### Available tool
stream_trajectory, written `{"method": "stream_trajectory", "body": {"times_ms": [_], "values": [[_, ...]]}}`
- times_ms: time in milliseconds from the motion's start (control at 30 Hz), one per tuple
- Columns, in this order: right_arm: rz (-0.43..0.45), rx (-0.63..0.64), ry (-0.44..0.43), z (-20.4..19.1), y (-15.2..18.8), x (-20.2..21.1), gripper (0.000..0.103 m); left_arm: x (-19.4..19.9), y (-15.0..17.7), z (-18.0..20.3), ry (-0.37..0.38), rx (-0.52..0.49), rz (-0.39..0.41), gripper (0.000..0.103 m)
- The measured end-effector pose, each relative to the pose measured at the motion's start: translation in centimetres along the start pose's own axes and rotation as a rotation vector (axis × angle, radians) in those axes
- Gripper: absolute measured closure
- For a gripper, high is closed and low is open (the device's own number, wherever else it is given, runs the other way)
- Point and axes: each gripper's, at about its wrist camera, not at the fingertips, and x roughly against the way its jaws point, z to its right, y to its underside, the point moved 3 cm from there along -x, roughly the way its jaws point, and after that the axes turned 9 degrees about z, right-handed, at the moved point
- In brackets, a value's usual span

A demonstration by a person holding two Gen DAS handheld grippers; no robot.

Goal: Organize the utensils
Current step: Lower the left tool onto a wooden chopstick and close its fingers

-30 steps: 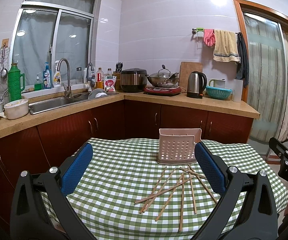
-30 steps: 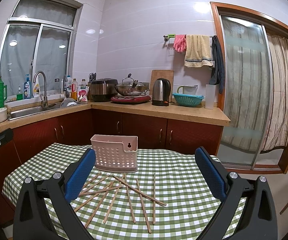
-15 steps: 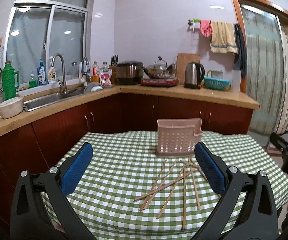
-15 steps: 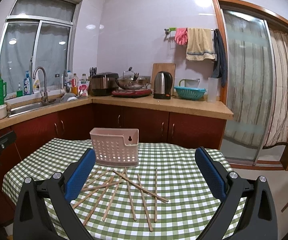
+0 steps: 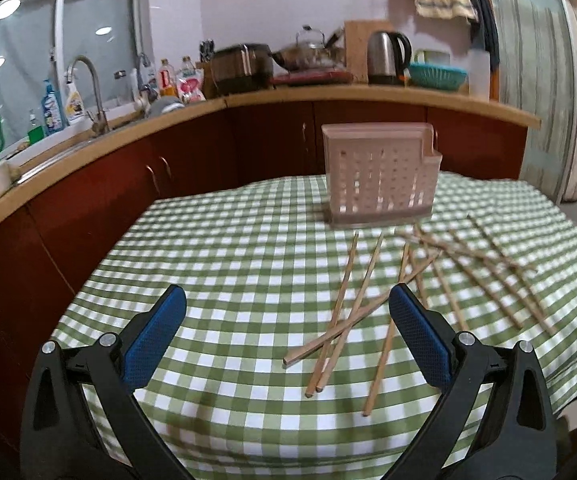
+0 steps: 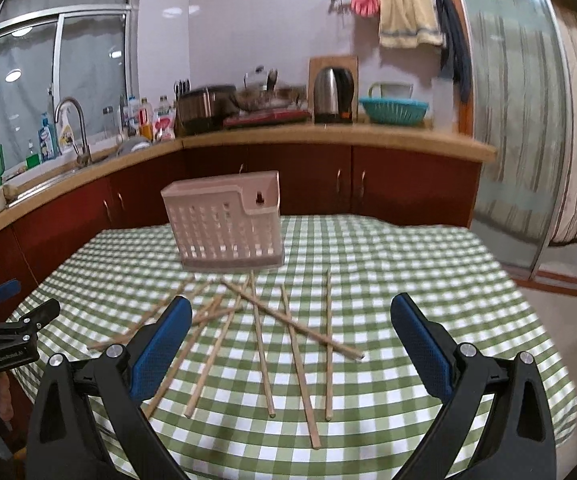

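Several wooden chopsticks lie scattered and crossed on the green checked tablecloth, also in the right wrist view. A pink perforated utensil holder stands upright behind them, also in the right wrist view. My left gripper is open and empty, low over the cloth just left of the nearest chopsticks. My right gripper is open and empty, above the chopsticks' near ends. The left gripper also shows at the left edge of the right wrist view.
The table's edges fall away on the right and left. Behind stand dark red cabinets and a counter with a kettle, a pot, bottles and a sink. A curtained glass door is at the right.
Both grippers have moved forward and down toward the table. The chopsticks and holder now look larger and nearer. Both stay open.
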Motion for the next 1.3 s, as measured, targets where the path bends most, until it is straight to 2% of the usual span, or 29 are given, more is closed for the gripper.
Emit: {"method": "stream_trajectory", "body": {"times_ms": [100, 167, 233, 400, 700, 767, 1067, 1133, 1300], "values": [[-0.036, 0.007, 0.005, 0.3, 1.6, -1.7, 0.006, -1.8, 1.4, -0.3, 0.020, -0.013, -0.021, 0.008], [-0.069, 0.010, 0.004, 0.4, 2.6, -2.7, 0.006, -2.9, 2.0, -0.3, 0.029, -0.031, -0.035, 0.018], [-0.109, 0.002, -0.009, 0.5, 3.5, -3.7, 0.006, -4.0, 2.7, -0.3, 0.045, -0.041, -0.053, 0.019], [-0.147, 0.000, -0.015, 0.7, 4.2, -5.1, 0.006, -5.9, 4.2, -0.5, 0.082, -0.071, -0.094, 0.029], [-0.169, -0.004, -0.031, 0.3, 4.7, -6.5, 0.006, -7.4, 5.9, 0.0, 0.176, -0.164, -0.124, 0.038], [-0.168, -0.003, -0.032, 0.3, 4.7, -6.6, 0.006, -7.6, 6.3, 0.1, 0.206, -0.177, -0.141, 0.045], [-0.171, -0.001, -0.033, -0.1, 4.6, -6.8, 0.006, -7.9, 7.1, 0.2, 0.281, -0.136, -0.192, 0.073], [-0.169, -0.002, -0.033, -0.1, 4.6, -6.8, 0.006, -7.9, 7.1, 0.1, 0.297, -0.123, -0.196, 0.077], [-0.168, -0.002, -0.036, 0.0, 4.6, -6.8, 0.006, -7.5, 6.9, 0.2, 0.303, -0.122, -0.188, 0.077]]}}
